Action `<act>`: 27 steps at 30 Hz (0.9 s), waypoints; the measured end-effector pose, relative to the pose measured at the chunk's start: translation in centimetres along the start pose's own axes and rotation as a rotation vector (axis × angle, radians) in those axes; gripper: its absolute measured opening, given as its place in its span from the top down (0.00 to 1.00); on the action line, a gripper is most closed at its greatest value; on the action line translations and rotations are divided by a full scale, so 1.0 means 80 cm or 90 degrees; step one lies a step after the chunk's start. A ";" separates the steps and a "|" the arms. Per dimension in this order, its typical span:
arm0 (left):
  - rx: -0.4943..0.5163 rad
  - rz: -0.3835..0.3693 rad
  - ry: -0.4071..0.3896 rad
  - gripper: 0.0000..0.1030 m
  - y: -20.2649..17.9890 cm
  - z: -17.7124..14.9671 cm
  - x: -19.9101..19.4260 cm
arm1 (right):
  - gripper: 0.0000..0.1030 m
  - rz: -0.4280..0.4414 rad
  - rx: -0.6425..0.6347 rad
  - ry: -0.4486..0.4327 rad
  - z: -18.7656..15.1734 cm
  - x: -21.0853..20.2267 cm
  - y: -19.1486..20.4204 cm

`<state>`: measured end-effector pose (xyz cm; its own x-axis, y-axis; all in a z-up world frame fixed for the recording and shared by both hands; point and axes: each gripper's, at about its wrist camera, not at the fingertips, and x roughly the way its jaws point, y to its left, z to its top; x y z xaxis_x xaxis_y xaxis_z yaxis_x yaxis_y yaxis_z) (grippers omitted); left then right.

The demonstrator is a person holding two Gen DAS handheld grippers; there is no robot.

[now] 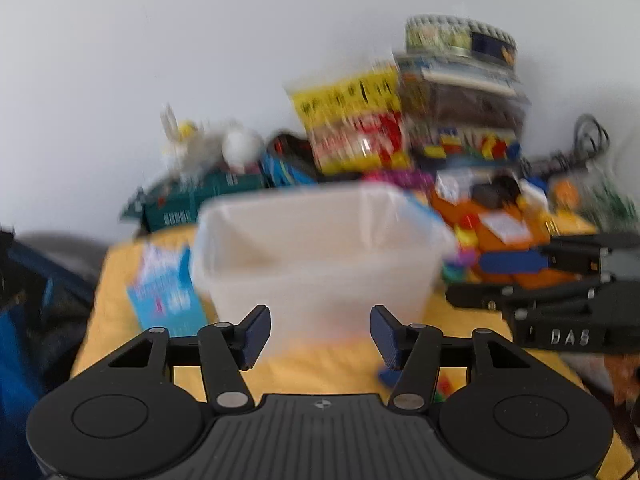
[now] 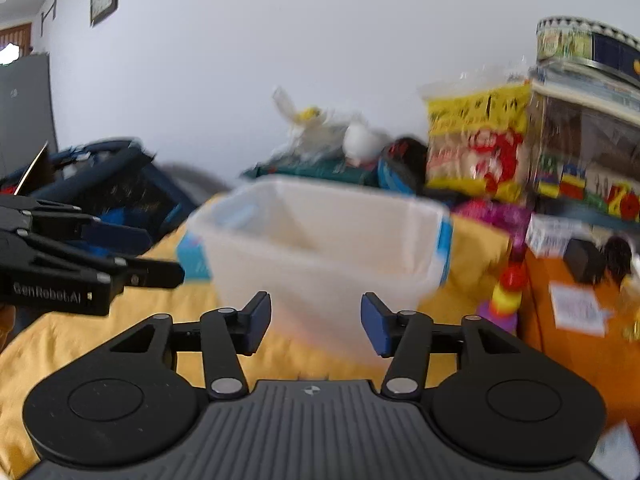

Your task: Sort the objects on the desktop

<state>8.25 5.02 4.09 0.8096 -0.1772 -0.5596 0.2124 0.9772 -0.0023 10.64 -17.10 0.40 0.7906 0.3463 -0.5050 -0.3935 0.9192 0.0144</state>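
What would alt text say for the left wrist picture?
Blurred fisheye view: the open, empty left gripper faces a translucent plastic tub on a yellow tablecloth. Behind it are piled toys and a yellow snack bag; the right gripper enters at right.

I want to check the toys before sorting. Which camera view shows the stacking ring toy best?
The right wrist view: the stacking ring toy stands in full there, red, yellow and purple rings, between the translucent bin and the orange box. In the left wrist view I cannot pick it out; the clutter to the right of the bin is only a colourful blur.
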 end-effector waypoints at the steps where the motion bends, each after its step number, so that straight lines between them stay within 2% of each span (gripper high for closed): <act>1: -0.009 -0.005 0.018 0.43 -0.004 -0.013 -0.002 | 0.46 0.003 0.006 0.012 -0.011 -0.005 0.001; 6: -0.025 -0.031 0.095 0.43 -0.027 -0.074 -0.001 | 0.43 0.014 0.032 0.063 -0.061 -0.019 0.002; 8: -0.022 -0.040 0.115 0.43 -0.037 -0.092 0.001 | 0.43 0.015 0.057 0.086 -0.076 -0.019 0.002; 11: -0.018 -0.049 0.139 0.43 -0.050 -0.109 0.002 | 0.43 0.010 0.040 0.102 -0.096 -0.023 0.009; 20: 0.014 -0.045 0.154 0.43 -0.072 -0.131 0.004 | 0.45 -0.005 -0.013 0.141 -0.146 -0.034 0.022; 23: 0.033 -0.022 0.147 0.43 -0.072 -0.128 0.011 | 0.45 -0.001 -0.007 0.156 -0.152 -0.035 0.020; 27: 0.036 -0.029 0.142 0.43 -0.071 -0.121 0.018 | 0.45 -0.003 0.009 0.160 -0.158 -0.038 0.015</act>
<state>2.91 0.38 -4.77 0.6594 -0.1842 -0.7288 0.2805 0.9598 0.0112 1.85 -19.44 -8.97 0.6507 0.2856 -0.7035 -0.3814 0.9241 0.0223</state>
